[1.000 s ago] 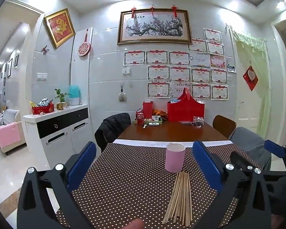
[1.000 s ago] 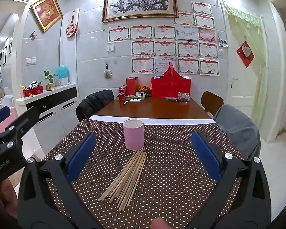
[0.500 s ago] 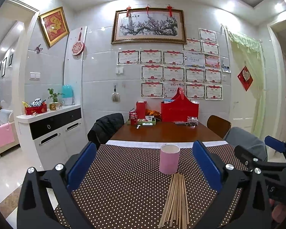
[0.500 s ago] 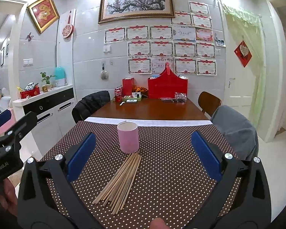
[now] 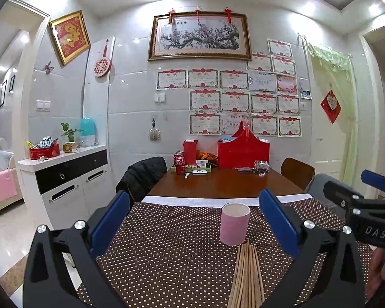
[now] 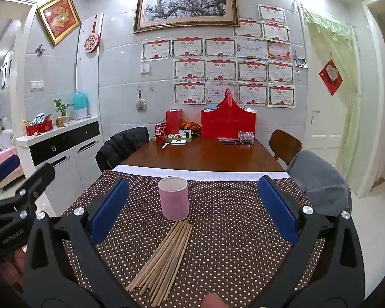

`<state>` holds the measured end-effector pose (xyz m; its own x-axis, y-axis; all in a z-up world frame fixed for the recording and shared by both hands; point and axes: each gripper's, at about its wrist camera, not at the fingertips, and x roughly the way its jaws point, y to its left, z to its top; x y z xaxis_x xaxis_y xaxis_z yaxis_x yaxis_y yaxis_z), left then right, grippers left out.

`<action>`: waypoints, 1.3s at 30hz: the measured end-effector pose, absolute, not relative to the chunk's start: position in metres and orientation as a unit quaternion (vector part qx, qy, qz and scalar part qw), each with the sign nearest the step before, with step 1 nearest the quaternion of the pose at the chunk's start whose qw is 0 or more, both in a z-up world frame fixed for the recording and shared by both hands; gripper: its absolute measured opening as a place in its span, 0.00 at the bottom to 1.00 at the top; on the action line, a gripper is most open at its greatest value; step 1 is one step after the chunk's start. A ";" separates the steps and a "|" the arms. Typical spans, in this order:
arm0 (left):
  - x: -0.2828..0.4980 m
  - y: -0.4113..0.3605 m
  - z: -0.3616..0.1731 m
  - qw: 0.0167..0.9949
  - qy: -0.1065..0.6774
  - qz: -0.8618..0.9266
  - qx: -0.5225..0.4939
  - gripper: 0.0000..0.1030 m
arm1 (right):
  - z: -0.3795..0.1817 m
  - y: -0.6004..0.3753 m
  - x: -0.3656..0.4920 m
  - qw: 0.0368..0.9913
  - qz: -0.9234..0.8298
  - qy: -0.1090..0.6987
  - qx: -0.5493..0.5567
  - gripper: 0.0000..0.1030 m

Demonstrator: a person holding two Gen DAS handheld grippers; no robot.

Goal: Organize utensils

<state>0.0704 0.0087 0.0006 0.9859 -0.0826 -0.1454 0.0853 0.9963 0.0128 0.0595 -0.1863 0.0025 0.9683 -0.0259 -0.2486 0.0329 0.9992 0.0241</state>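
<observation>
A pink cup (image 5: 234, 223) (image 6: 173, 198) stands upright and empty on a brown polka-dot cloth (image 5: 166, 251) (image 6: 231, 231). A bundle of wooden chopsticks (image 5: 247, 277) (image 6: 164, 256) lies flat on the cloth just in front of the cup, tips near its base. My left gripper (image 5: 193, 220) is open and empty, held above the cloth to the left of the chopsticks. My right gripper (image 6: 193, 205) is open and empty, above the cloth with the cup and chopsticks between its blue fingers (image 6: 109, 209). Each gripper shows at the edge of the other's view.
Beyond the cloth the bare wooden table (image 6: 202, 154) carries red boxes (image 6: 228, 124), soda cans (image 6: 159, 132) and small items at the far end. Chairs stand at both sides: a black jacket (image 6: 122, 145) on the left one, a grey cover (image 6: 318, 182) on the right. A white cabinet (image 5: 64, 177) is left.
The left gripper's view has shifted a little, so the cup and chopsticks sit slightly further left in it. Both grippers stay open and nothing on the cloth has moved.
</observation>
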 end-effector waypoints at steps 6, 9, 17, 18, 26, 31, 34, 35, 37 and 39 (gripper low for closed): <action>0.101 0.022 -0.002 0.995 0.077 -0.059 -0.002 0.96 | 0.006 -0.171 0.081 0.991 -0.023 0.133 -0.001 0.95; 0.118 0.027 -0.002 0.994 0.088 -0.068 -0.010 0.96 | 0.010 -0.167 0.090 0.990 -0.030 0.138 -0.006 0.95; 0.146 0.022 -0.004 0.991 0.106 -0.084 -0.007 0.96 | 0.015 -0.174 0.107 0.989 -0.040 0.140 0.006 0.95; 0.147 0.020 -0.004 0.991 0.105 -0.083 -0.006 0.96 | 0.016 -0.176 0.108 0.990 -0.037 0.139 0.007 0.95; 0.149 0.008 -0.016 0.991 0.122 -0.060 -0.008 0.96 | 0.006 -0.195 0.112 0.989 -0.011 0.149 0.013 0.95; 0.160 -0.010 -0.049 0.982 0.179 -0.048 0.022 0.96 | -0.017 -0.221 0.121 0.983 -0.006 0.183 0.028 0.95; 0.174 -0.019 -0.075 0.970 0.234 -0.048 0.043 0.96 | -0.035 -0.233 0.128 0.978 -0.006 0.205 0.039 0.95; 0.180 -0.022 -0.086 0.965 0.253 -0.049 0.052 0.96 | -0.042 -0.237 0.132 0.975 -0.007 0.216 0.043 0.95; 0.195 -0.028 -0.110 0.951 0.294 -0.052 0.078 0.96 | -0.058 -0.245 0.139 0.969 -0.009 0.240 0.052 0.95; 0.209 -0.036 -0.137 0.934 0.336 -0.057 0.104 0.96 | -0.073 -0.248 0.148 0.963 -0.011 0.265 0.055 0.95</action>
<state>0.2095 -0.0355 -0.1365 0.7676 -0.0359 -0.6400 0.1755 0.9720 0.1559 0.1475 -0.2484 -0.0733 0.8596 0.0080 -0.5109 0.0499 0.9938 0.0996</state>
